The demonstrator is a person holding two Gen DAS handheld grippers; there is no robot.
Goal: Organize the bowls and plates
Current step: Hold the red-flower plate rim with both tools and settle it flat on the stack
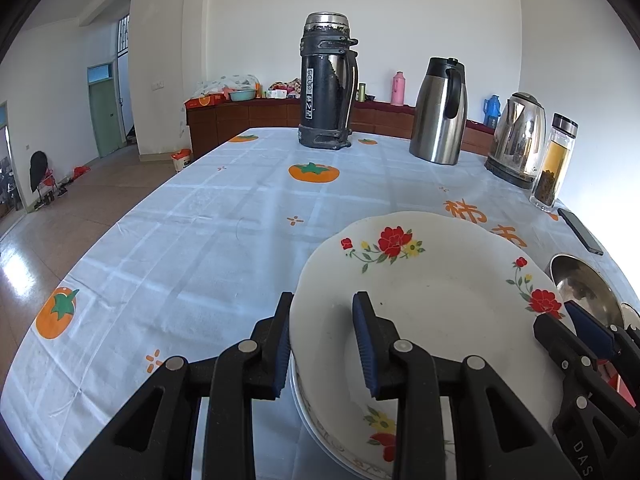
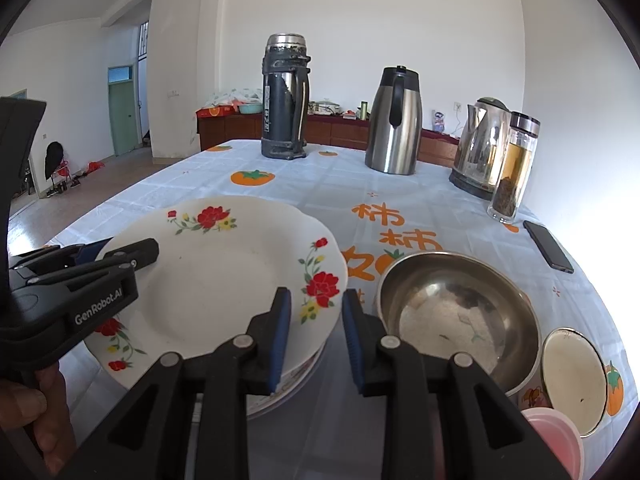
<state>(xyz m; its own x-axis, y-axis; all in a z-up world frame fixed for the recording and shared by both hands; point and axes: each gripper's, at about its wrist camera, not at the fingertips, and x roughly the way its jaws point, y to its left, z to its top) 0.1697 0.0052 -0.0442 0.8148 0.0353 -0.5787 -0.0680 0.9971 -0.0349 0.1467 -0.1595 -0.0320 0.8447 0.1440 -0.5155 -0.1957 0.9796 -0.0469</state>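
Observation:
A white plate with red flowers (image 1: 432, 304) (image 2: 216, 280) lies on top of a stack of plates (image 2: 280, 392) on the table. My left gripper (image 1: 326, 344) is open, its fingers astride the plate's left rim; it also shows in the right wrist view (image 2: 116, 252). My right gripper (image 2: 314, 338) is open, its fingers astride the plate's right rim; it also shows in the left wrist view (image 1: 572, 328). A steel bowl (image 2: 460, 316) (image 1: 584, 284) sits right of the stack. A small steel dish (image 2: 576, 380) and a pink bowl (image 2: 556, 436) sit further right.
The tablecloth (image 1: 192, 240) has orange fruit prints. At the back stand a black flask (image 1: 328, 80), a steel jug (image 1: 440, 112), a kettle (image 1: 518, 140) and a glass tea bottle (image 1: 554, 164). A phone (image 2: 548, 246) lies near the right edge.

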